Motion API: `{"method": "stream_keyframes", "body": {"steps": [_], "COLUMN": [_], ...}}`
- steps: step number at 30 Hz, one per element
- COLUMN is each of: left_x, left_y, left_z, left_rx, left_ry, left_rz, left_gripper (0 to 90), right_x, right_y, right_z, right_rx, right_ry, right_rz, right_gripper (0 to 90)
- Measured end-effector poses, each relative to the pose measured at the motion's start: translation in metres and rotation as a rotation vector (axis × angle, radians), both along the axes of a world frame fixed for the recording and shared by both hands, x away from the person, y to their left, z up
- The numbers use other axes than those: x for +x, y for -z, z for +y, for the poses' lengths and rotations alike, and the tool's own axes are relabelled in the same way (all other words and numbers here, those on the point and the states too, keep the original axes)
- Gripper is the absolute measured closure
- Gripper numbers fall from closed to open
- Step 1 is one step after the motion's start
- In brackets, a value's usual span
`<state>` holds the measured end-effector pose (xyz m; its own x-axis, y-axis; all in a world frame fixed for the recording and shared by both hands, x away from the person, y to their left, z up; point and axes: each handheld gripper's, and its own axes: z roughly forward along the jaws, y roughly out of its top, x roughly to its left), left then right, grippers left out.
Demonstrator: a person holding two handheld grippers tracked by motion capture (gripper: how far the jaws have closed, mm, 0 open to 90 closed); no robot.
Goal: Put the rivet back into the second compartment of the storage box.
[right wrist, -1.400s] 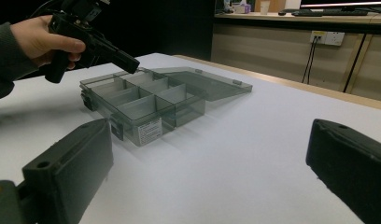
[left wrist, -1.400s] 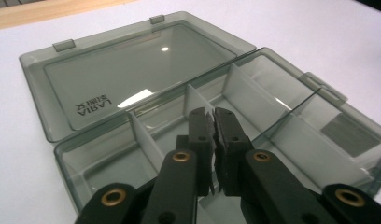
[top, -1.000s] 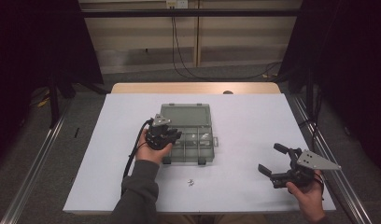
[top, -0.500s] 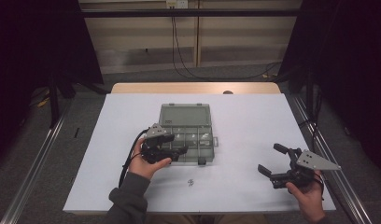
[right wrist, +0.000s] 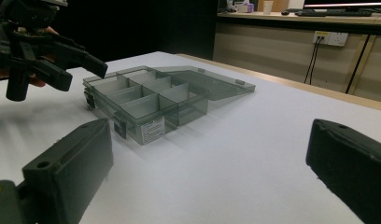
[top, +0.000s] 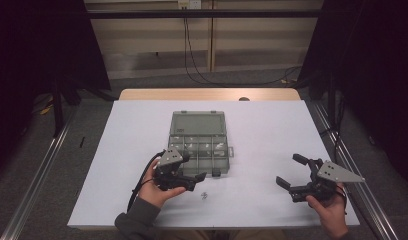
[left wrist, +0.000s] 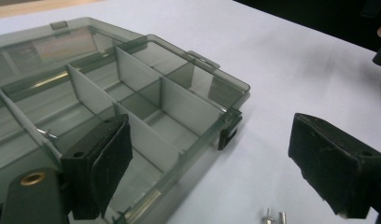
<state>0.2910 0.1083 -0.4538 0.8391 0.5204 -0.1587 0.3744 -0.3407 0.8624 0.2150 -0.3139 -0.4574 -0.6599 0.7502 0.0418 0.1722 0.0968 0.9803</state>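
**Box open, both grippers empty**

I see the box (top: pixel 198 142) mid-table, lid back. My left gripper (top: pixel 188 170), at its near-left corner, has just been opening, nothing between. 2 screws (top: pixel 204 195) lie beside. Right gripper (top: pixel 294 172) gapes wide, well apart.

- A shallow organiser box (top: pixel 199 141) of smoky, see-through grey plastic lies flat on the white surface (top: pixel 262 130), just ahead of the left tongs (top: pixel 188 172) and well apart from the right tongs (top: pixel 296 173).
- Its lid (right wrist: pixel 205 79) is open and folded flat back on the far side.
- Thin walls split the tray into compartments (left wrist: pixel 146 88); a dark latch (left wrist: pixel 228 132) sits on the near front edge.
- One left-tong pad overlaps the box's near corner.
- Two small silvery metal screws (left wrist: pixel 274 217) lie loose on the surface, beside the box's front edge and between the left tongs' open pads.
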Motion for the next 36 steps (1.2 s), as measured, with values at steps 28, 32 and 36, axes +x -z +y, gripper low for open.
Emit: {"method": "stream_keyframes", "body": {"steps": [28, 32, 36], "left_x": [-0.021, -0.022, -0.022], "left_y": [0.006, 0.01, 0.015], "left_z": [-0.007, -0.009, -0.01], "left_rx": [0.053, 0.086, 0.11], "left_ry": [0.08, 0.105, 0.129], "left_rz": [-0.003, 0.019, 0.045], "left_gripper": [21.9, 28.6, 42.6], "right_x": [0.0, 0.0, 0.0], "right_y": [0.0, 0.0, 0.0], "right_z": [0.0, 0.0, 0.0], "right_rx": [0.0, 0.0, -0.002], "right_ry": [-0.002, -0.003, -0.004], "right_rz": [0.003, 0.004, 0.001], "right_gripper": [0.3, 0.3, 0.3]}}
